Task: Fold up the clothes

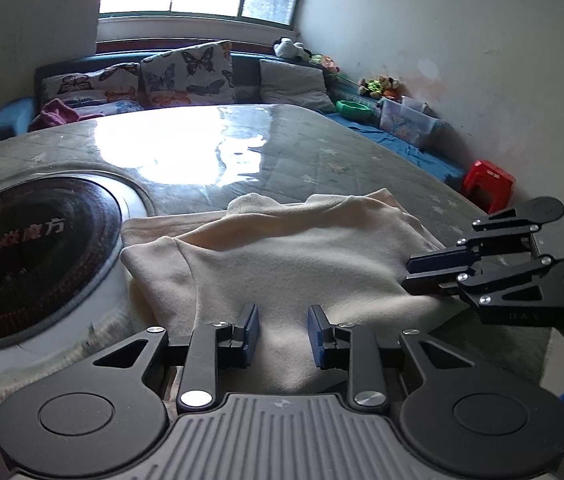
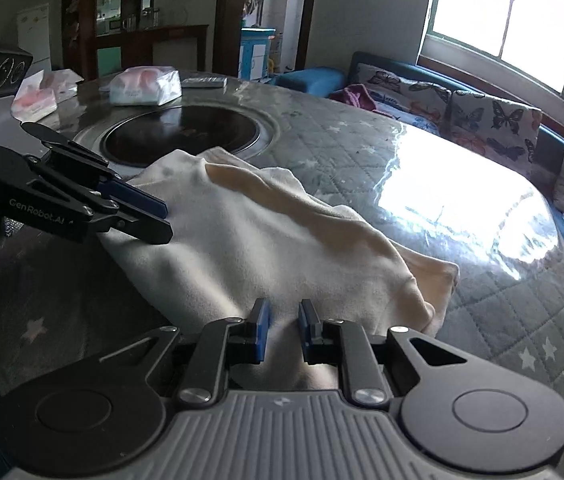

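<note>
- On the round table, covered by a grey quilted star-print cloth under glossy plastic, lay a cream garment, soft fleecy fabric, partly folded, with a layer doubled over along its far side.
- Right wrist view: garment showed a yellower fold ridge running diagonally, and a bunched corner at its right end near the glare patch.
- Garment sat just beside the black round cooktop set into the table; its near-left edge almost reached the cooktop's rim.
- Hard to make out: window glare washed out the table centre; printed characters on the cooktop only partly readable; garment type (shirt or other) unclear; near hem hidden under both gripper bodies.
- Background stuff blurred: butterfly cushions on a bench, tissue packs on the table's far side.
- Left gripper: blue pads apart, released, cream fabric visible in the gap below; pads did not pinch it.
- Right gripper: pads parted with a narrower gap, fabric rising between them; no clamp visible, so read as released.
- In the left wrist view the right gripper lay at the garment's right edge, fingers nearly together, tips touching or just over the cloth.
- In the right wrist view the left gripper sat at the garment's left edge, tips over the fabric.
</note>
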`<state>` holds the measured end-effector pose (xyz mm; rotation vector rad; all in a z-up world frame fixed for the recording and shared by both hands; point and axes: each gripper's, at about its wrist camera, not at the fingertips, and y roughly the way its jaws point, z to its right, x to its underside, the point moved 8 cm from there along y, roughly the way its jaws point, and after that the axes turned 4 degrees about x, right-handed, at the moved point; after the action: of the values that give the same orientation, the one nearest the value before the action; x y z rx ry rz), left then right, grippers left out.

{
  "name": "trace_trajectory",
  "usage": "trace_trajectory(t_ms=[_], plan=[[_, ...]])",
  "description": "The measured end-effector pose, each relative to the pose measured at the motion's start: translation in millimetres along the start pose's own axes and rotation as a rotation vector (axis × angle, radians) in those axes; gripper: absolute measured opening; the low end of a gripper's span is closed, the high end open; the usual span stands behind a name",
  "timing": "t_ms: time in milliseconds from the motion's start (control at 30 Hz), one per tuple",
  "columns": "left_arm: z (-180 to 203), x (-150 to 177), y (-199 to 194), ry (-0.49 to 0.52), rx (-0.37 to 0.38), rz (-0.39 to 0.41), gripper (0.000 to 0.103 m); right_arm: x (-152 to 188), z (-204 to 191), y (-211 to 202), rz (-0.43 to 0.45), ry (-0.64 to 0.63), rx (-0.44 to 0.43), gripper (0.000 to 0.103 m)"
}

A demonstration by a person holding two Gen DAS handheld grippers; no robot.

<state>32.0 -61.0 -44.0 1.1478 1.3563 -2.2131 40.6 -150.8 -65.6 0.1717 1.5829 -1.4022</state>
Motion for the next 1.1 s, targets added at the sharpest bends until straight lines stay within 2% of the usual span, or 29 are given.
trace_trajectory(t_ms=[167, 267, 433, 533, 800, 933, 1100], plan=[[19, 14, -11, -0.013, 0.047, -0.017, 0.030, 18, -9, -24, -0.035, -0.005, -0.023, 0.016], [32, 22, -18, 0.008, 0.071, -0.026, 0.031, 25, -8, -36, -0.044, 0.039, -0.040, 0.016], [31, 14, -24, 0.028, 0.067, -0.018, 0.032, 16, 13, -47, 0.007, 0.145, -0.037, 0.016], [24, 6, -24, 0.025, 0.051, 0.001, 0.032, 8, 29, -39, 0.027, 0.175, 0.000, 0.016], [3, 6, -15, -0.009, 0.017, -0.011, 0.032, 14, 63, -3, -0.013, 0.241, 0.049, 0.015], [5, 0, -15, 0.009, 0.018, -0.003, 0.032, 4, 62, -8, 0.011, 0.210, 0.057, 0.015], [5, -13, -7, 0.019, 0.016, 0.013, 0.032, -19, 56, -8, 0.061, 0.197, 0.027, 0.015]])
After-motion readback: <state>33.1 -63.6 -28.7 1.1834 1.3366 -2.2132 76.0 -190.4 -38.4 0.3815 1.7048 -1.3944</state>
